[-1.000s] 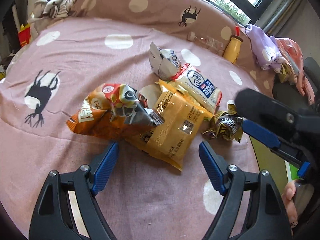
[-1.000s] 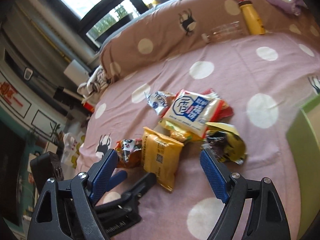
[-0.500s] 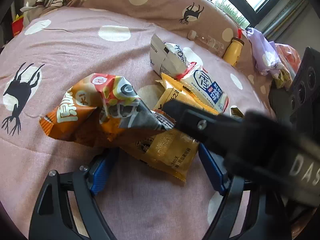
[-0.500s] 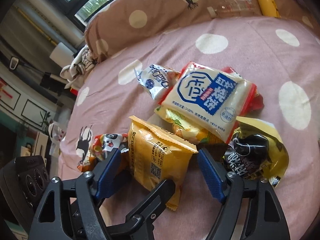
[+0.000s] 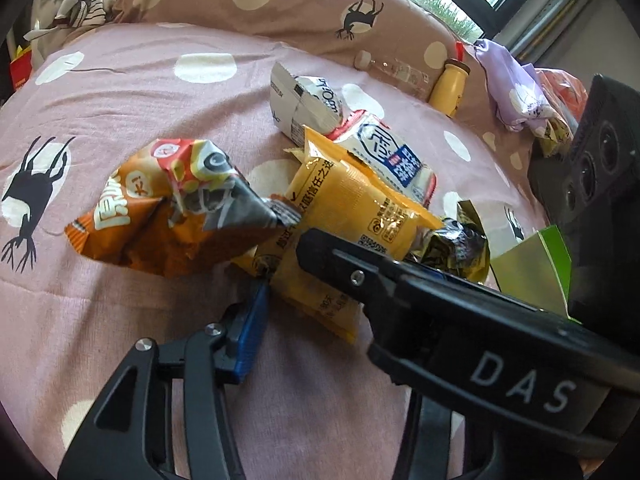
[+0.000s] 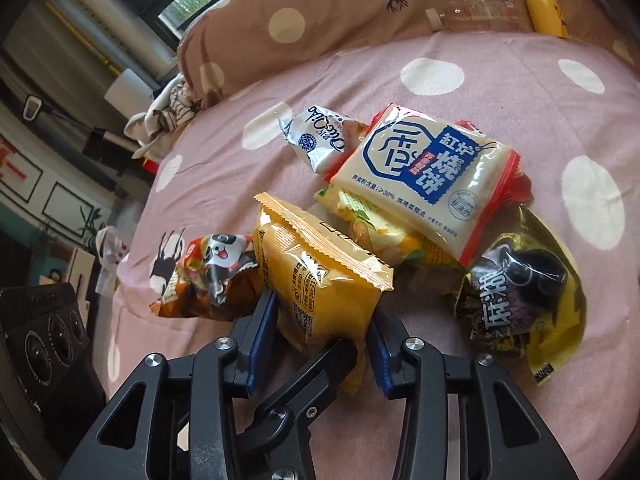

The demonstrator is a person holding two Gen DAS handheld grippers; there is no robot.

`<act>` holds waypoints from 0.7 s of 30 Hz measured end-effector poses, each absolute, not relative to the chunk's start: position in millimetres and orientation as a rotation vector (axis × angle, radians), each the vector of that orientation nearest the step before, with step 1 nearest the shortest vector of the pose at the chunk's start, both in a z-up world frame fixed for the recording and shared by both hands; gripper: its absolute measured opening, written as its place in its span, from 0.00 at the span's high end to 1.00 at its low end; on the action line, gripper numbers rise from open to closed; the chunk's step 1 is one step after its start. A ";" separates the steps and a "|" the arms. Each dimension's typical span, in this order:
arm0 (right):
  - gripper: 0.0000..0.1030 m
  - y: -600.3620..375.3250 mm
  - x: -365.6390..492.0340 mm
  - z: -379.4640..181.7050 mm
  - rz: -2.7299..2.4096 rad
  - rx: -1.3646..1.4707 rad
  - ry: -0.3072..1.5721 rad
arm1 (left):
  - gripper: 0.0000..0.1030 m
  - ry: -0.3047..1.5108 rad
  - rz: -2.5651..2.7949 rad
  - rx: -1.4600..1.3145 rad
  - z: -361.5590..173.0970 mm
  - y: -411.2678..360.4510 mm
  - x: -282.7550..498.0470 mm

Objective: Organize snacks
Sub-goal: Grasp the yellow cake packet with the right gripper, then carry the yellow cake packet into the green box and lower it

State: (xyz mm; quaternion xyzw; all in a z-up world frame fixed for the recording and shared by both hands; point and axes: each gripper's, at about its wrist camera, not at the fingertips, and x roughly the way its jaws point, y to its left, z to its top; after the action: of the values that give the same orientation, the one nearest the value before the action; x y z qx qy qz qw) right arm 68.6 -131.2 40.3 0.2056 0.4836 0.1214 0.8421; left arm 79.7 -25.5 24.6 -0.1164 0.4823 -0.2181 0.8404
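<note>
Both tools clamp one yellow packet (image 6: 320, 280): my right tool (image 6: 320, 340) has just closed on its lower end, the left tool (image 5: 312, 296) alongside, for lifting off the bed (image 5: 120, 80).

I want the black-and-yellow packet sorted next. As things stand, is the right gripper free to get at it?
Probably not yet. The right gripper has just closed on the yellow packet. The black-and-yellow packet lies uncovered beside it on the bedspread, so the path looks clear once that is released.

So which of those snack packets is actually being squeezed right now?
The plain yellow packet: the right gripper pinches its lower end; every other packet lies ungripped.
</note>
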 end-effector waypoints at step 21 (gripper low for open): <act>0.60 -168.4 -24.0 112.7 0.211 0.406 0.808 | 0.53 0.830 -0.563 -0.174 93.1 -61.8 1.0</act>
State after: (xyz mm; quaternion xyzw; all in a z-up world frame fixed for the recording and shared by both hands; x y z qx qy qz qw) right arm -24.0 -168.4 112.7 0.1956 0.3894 0.1018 0.8943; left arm 1.0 -61.8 93.1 -0.0832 0.3971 -0.2696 0.8733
